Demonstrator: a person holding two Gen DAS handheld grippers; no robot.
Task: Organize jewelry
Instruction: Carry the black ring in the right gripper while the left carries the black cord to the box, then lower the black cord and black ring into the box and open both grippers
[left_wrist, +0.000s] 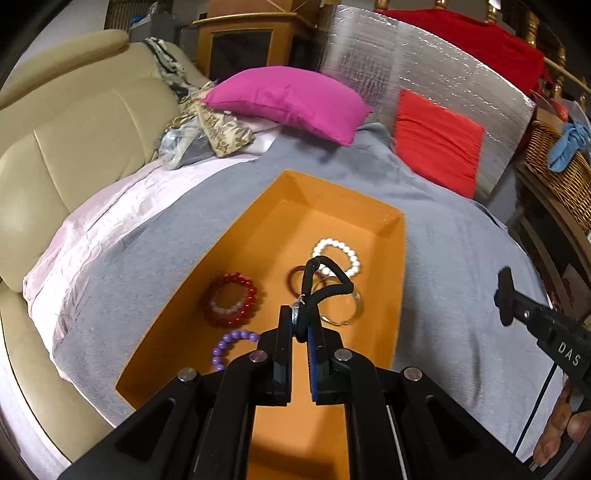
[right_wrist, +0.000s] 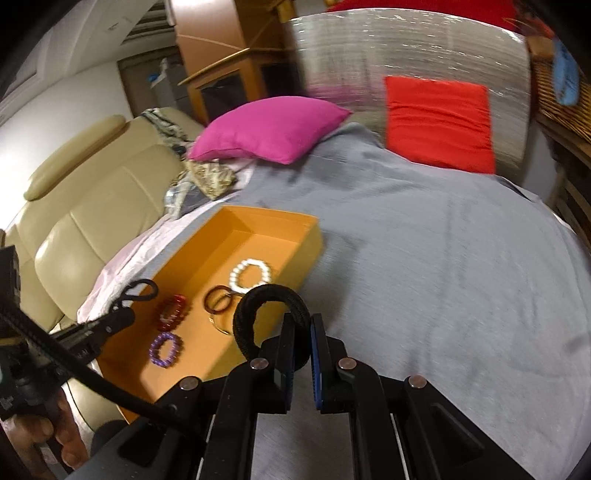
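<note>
Over an orange tray (left_wrist: 395, 258) set on a grey blanket (left_wrist: 461, 266), the left gripper (left_wrist: 301, 325) pinches a thin black hair tie (left_wrist: 325, 284) above the bracelets: white pearl (left_wrist: 338, 256), red bead (left_wrist: 231, 304), purple bead (left_wrist: 231, 347). Just right of the tray, the right gripper (right_wrist: 303, 328) is clamped on a thick black band (right_wrist: 271, 317)

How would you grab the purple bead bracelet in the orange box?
Judging by its pose, pinch one side of the purple bead bracelet from straight above. It lies flat on the floor of the orange box, so one finger fits inside its open ring, the other outside.
</note>
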